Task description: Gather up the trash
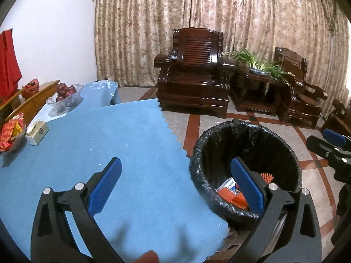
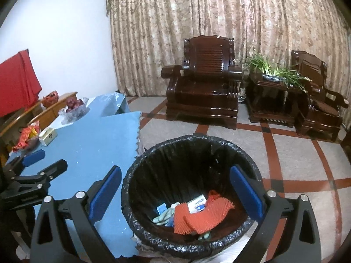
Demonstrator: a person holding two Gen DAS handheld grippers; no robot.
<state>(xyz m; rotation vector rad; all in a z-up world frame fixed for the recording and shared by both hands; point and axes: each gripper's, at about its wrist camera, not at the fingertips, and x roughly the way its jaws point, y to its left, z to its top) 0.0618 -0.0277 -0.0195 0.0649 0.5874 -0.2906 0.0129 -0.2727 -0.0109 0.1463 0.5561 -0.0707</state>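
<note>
Both your left gripper (image 1: 175,186) and right gripper (image 2: 175,194) hang empty, fingers apart. Trash (image 2: 197,214) lies inside the bin (image 2: 219,141), just off the tabletop's (image 1: 122,135) right edge. Reach carelessly and you'll snag the liner.

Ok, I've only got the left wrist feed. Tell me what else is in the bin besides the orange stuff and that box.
Observer: A pale green crumpled piece lies in the bin, left of the orange mesh.
Operator: Check the right claw.
Observer: The right claw is open and empty, over the bin's mouth.
Operator: Report anything more in there.
Observer: A small blue card sits beside the green piece.
</note>
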